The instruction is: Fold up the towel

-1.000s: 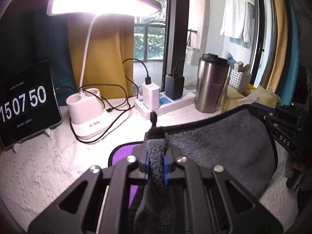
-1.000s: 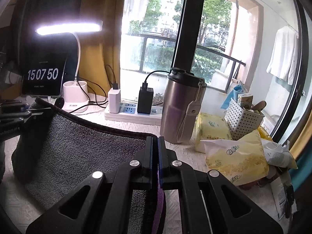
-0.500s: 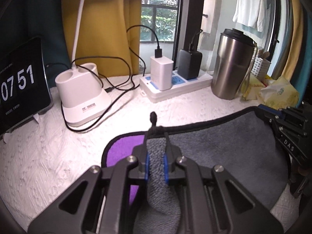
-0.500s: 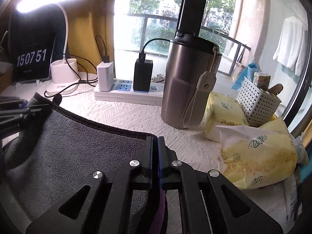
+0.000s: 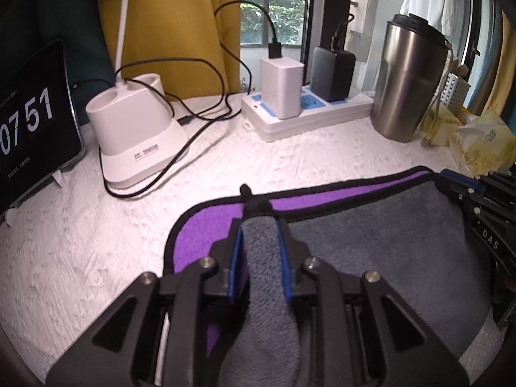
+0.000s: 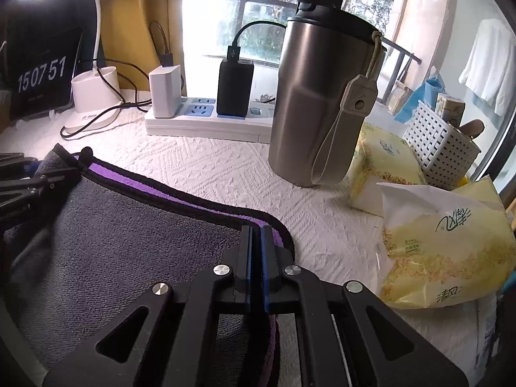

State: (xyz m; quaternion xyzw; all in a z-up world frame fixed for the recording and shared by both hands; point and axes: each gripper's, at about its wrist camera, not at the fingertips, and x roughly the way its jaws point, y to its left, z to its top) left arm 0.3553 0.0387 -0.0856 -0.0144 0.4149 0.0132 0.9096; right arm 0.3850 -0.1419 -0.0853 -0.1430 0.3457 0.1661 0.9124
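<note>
The towel (image 5: pixel 380 245) is grey on one face and purple on the other, with a black hem. It lies folded over on the white table, grey layer on top, a purple strip showing along the far edge. My left gripper (image 5: pixel 258 225) is shut on the towel's left corner, with grey cloth bunched between its blue pads. My right gripper (image 6: pixel 256 230) is shut on the towel's (image 6: pixel 106 245) right corner, jaws nearly closed. Each gripper shows at the edge of the other's view.
Behind the towel stand a steel tumbler (image 5: pixel 408 79), a white power strip (image 5: pixel 306 114) with chargers, a lamp base (image 5: pixel 135 132) with black cables and a clock tablet (image 5: pixel 29 119). Tissue packs (image 6: pixel 441 245) and a white basket (image 6: pixel 441 148) sit at the right.
Both grippers have moved forward and down with the towel's corners. The grey layer has come down onto the purple layer near the far edge.
</note>
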